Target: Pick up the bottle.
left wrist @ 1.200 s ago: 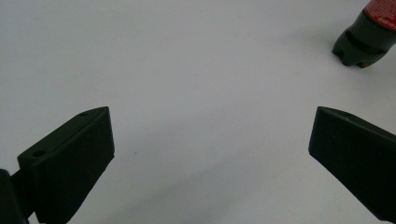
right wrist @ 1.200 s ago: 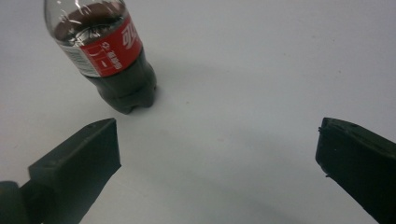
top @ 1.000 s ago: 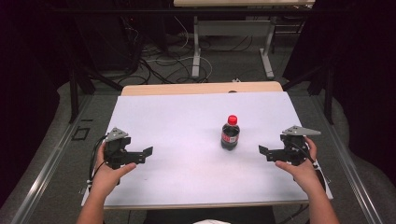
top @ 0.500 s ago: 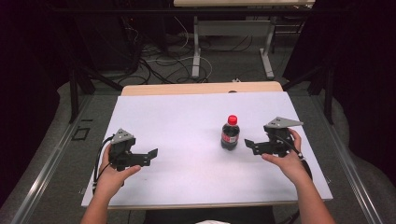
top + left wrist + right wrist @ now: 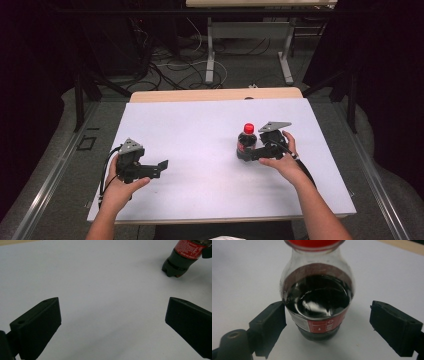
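Note:
A small cola bottle [image 5: 246,143] with a red cap and red label stands upright on the white table top [image 5: 200,135], right of centre. My right gripper [image 5: 253,153] is open around the bottle [image 5: 318,297]; in the right gripper view its left jaw touches the glass and its right jaw stands apart. My left gripper [image 5: 161,167] is open near the front left of the table, jaws pointing right, nothing between them. In the left gripper view the bottle [image 5: 183,255] stands far off at the upper right.
The white sheet covers a wooden table whose far edge [image 5: 215,94] shows bare. Beyond it lie cables [image 5: 175,65] on the floor and another table's metal legs [image 5: 210,47]. Dark curtains flank both sides.
My right gripper has moved left and now has the bottle between its jaws. My left gripper has shifted a little toward the centre and the near edge.

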{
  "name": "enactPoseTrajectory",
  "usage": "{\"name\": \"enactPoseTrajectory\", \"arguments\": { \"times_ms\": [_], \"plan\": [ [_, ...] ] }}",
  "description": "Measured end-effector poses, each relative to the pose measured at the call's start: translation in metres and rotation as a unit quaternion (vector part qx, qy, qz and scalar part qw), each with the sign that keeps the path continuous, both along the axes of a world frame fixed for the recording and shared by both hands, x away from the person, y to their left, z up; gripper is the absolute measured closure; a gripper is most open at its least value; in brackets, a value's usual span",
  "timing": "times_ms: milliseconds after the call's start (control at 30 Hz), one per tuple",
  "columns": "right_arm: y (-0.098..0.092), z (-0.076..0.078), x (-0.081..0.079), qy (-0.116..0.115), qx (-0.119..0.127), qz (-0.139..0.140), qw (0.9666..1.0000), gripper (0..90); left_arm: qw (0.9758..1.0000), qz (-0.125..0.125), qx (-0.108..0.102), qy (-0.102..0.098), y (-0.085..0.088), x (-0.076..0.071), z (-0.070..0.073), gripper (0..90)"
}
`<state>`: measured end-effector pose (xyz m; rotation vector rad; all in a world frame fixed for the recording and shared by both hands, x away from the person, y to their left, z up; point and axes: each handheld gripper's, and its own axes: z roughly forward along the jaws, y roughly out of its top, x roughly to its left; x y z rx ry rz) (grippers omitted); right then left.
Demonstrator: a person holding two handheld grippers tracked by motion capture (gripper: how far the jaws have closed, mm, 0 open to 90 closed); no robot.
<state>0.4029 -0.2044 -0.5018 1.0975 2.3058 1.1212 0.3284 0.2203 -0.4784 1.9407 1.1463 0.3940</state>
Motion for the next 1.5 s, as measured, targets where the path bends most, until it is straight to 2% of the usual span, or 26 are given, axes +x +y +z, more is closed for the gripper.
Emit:
{"name": "enactPoseTrajectory", "arguments": {
  "times_ms": [200,233,300,433,467,633,700,800,833,1067,1133,1233,1333,1367,1400,1467,1500],
  "plan": [
    [0.008,-0.009,0.004,-0.001,0.01,0.012,0.9999,18.8,1.0,-0.003,0.008,0.003,0.0,0.0,-0.002,0.4],
    [0.008,-0.012,0.005,-0.004,0.018,0.014,0.9997,21.0,1.0,0.0,0.005,0.003,-0.001,0.0,-0.003,0.4],
    [0.008,-0.015,0.006,0.009,0.036,0.009,0.9993,22.7,1.0,0.001,0.003,0.0,0.0,0.0,-0.003,0.4],
    [0.008,-0.021,0.006,0.033,0.033,0.003,0.9989,24.3,1.0,0.002,0.004,0.0,0.001,0.001,-0.003,0.5],
    [0.009,-0.023,0.008,0.024,0.031,0.01,0.9992,24.6,1.0,0.002,0.004,0.0,0.001,0.001,-0.003,0.4],
    [0.011,-0.025,0.009,0.03,0.02,0.01,0.9993,26.8,1.0,0.002,0.005,0.001,0.001,0.001,-0.003,0.4],
    [0.012,-0.026,0.01,0.022,0.015,0.011,0.9996,26.8,1.0,0.002,0.005,0.0,0.001,0.001,-0.004,0.4],
    [0.013,-0.026,0.01,0.015,0.021,0.009,0.9996,26.8,1.0,0.001,0.006,0.001,0.001,0.001,-0.004,0.5],
    [0.013,-0.024,0.009,0.02,0.021,0.003,0.9996,26.8,1.0,0.002,0.006,0.001,0.001,0.001,-0.004,0.4],
    [0.014,-0.023,0.01,0.015,0.013,0.007,0.9998,27.8,0.9999,-0.002,0.01,0.005,0.001,0.001,-0.004,0.4],
    [0.014,-0.022,0.009,0.019,0.013,0.007,0.9997,28.1,0.9999,-0.002,0.011,0.004,0.001,0.001,-0.004,0.4],
    [0.016,-0.021,0.007,0.018,0.006,0.0,0.9998,28.5,0.9999,-0.003,0.011,0.003,0.001,0.002,-0.004,0.4],
    [0.018,-0.019,0.004,0.021,0.004,0.02,0.9996,28.7,1.0,-0.001,0.008,0.003,0.0,0.001,-0.005,0.4],
    [0.018,-0.019,0.004,0.021,0.004,0.02,0.9996,28.7,0.9999,-0.003,0.01,0.006,-0.001,0.001,-0.005,0.4],
    [0.02,-0.019,0.001,0.022,0.006,0.021,0.9995,28.7,1.0,-0.002,0.01,0.001,-0.002,0.001,-0.006,0.5],
    [0.024,-0.016,-0.005,0.015,0.006,0.03,0.9994,28.7,0.9999,-0.006,0.013,0.004,-0.003,0.001,-0.004,0.5],
    [0.025,-0.013,-0.01,0.026,0.0,0.035,0.9991,28.7,0.9999,-0.006,0.012,0.004,-0.003,0.0,-0.004,0.6]
  ]
}}
